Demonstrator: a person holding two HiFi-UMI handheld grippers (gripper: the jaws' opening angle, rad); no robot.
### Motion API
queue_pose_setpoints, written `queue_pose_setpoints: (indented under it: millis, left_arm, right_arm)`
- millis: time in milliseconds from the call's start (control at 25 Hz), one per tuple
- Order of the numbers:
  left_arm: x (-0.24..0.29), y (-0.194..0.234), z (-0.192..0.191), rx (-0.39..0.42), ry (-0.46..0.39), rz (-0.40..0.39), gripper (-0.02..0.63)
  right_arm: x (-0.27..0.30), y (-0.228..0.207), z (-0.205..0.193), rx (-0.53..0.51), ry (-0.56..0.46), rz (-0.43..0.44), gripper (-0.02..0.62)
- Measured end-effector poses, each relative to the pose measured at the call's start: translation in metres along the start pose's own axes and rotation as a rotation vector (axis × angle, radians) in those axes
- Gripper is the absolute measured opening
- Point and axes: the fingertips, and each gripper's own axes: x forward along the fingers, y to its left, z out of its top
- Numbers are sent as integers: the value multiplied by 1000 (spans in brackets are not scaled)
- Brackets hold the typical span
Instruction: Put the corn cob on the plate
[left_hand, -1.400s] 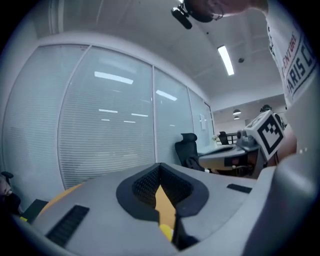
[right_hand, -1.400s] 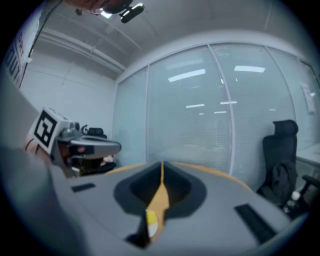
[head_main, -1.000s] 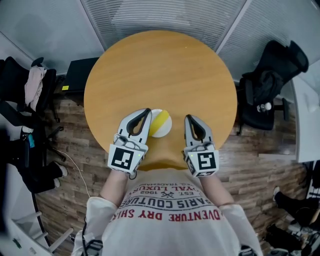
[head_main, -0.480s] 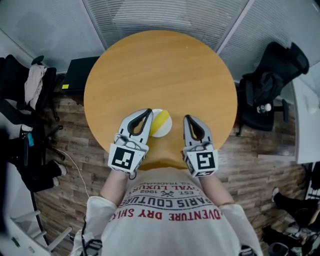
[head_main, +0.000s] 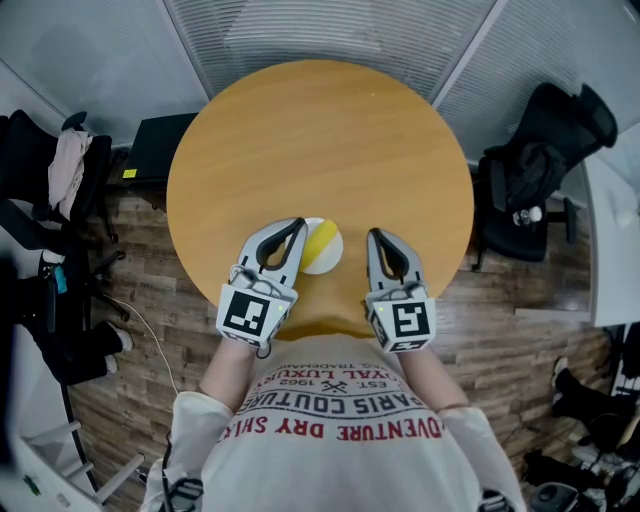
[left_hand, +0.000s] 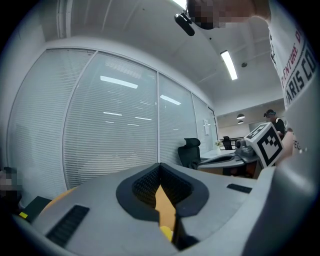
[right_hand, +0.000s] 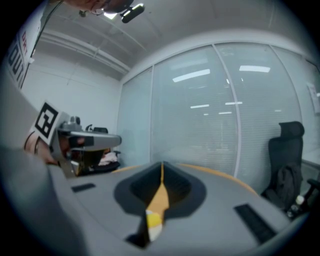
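Observation:
A yellow corn cob lies on a small white plate near the front edge of the round wooden table. My left gripper rests just left of the plate, shut and empty, and its jaw covers the plate's left rim. My right gripper sits a little to the right of the plate, also shut with nothing in it. In the left gripper view the left gripper shows a sliver of the corn cob through the jaw gap. In the right gripper view the right gripper frames a bit of the corn cob.
Black office chairs stand right of the table, and more chairs with clothes stand on the left. A dark box sits on the floor by the table's left edge. Glass walls with blinds enclose the room.

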Motion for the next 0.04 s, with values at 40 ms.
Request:
queue_pose_setpoints:
  millis: [40]
  left_arm:
    - [0,0,-2,0,6,-2,34]
  right_arm:
    - [0,0,0,0,0,0,31]
